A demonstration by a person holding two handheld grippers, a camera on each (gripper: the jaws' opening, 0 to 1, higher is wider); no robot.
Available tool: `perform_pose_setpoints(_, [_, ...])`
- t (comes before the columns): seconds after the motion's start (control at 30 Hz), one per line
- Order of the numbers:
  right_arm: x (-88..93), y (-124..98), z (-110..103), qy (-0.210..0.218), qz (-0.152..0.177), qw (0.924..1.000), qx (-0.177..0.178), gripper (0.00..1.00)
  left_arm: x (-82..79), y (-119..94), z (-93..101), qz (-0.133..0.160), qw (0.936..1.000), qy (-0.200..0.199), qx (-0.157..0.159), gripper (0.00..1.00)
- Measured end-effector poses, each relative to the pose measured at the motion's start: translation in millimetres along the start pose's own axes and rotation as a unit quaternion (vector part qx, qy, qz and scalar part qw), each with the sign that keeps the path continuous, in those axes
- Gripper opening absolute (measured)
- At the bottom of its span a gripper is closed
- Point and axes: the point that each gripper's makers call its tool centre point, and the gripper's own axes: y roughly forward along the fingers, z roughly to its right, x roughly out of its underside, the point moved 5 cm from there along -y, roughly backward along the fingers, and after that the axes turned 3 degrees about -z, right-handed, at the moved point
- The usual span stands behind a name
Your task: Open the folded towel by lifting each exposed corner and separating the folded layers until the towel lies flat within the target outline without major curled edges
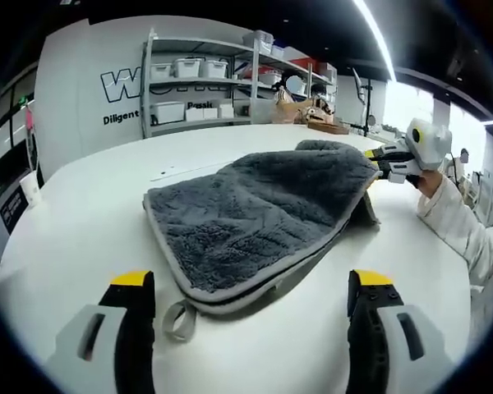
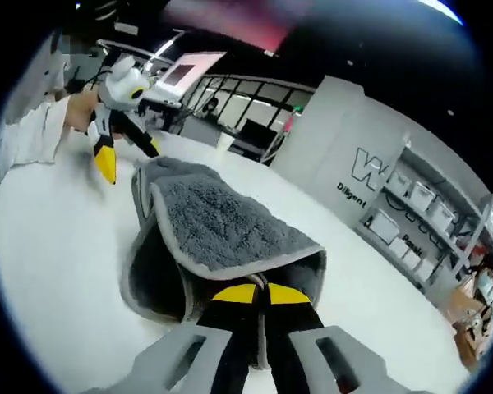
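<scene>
A dark grey plush towel (image 1: 255, 213) with light grey trim lies folded on the white table (image 1: 82, 222); its hanging loop (image 1: 179, 320) points toward my left gripper. My left gripper (image 1: 251, 283) stands open just short of the towel's near edge, jaws wide apart with nothing between them. From the right, my right gripper (image 1: 376, 162) holds the towel's far corner raised off the table. In the right gripper view, my right gripper (image 2: 261, 294) is shut on the trimmed edge of the towel (image 2: 222, 222), whose top layer arches up. The left gripper (image 2: 129, 156) hovers beyond the towel's far end.
A metal shelf rack (image 1: 205, 78) with white bins stands behind the table, against a wall with lettering. A person's white sleeve (image 1: 456, 217) rests at the table's right side. Bare tabletop (image 2: 57, 238) surrounds the towel.
</scene>
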Motion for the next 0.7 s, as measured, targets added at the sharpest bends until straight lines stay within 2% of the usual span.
perform_pose_setpoints(0.03, [-0.1,-0.7,2.2,0.019,0.009,0.9998,-0.002,0.0,0.0,0.1,0.0,0.0,1.0,0.0,0.0,0.97])
perform_pose_setpoints(0.13, [1.0,-2.1,7.0,0.039,0.016,0.9991,0.001,0.0,0.4,0.3,-0.2,-0.002,1.0,0.001,0.0,0.96])
perform_pose_setpoints(0.3, [2.0,-3.1,15.6,0.06,0.029,0.9975,0.025,0.0,0.0,-0.4,0.0,0.0,1.0,0.001,0.0,0.96])
perform_pose_setpoints(0.43, [8.1,0.1,26.7,0.104,0.038,0.9924,0.054,0.0,0.1,-0.4,-0.5,-0.001,1.0,0.0,-0.001,0.96])
perform_pose_setpoints(0.7, [19.5,7.7,38.3,0.129,0.037,0.9876,0.083,0.0,-0.2,-1.0,-0.4,0.0,1.0,0.001,0.0,0.96])
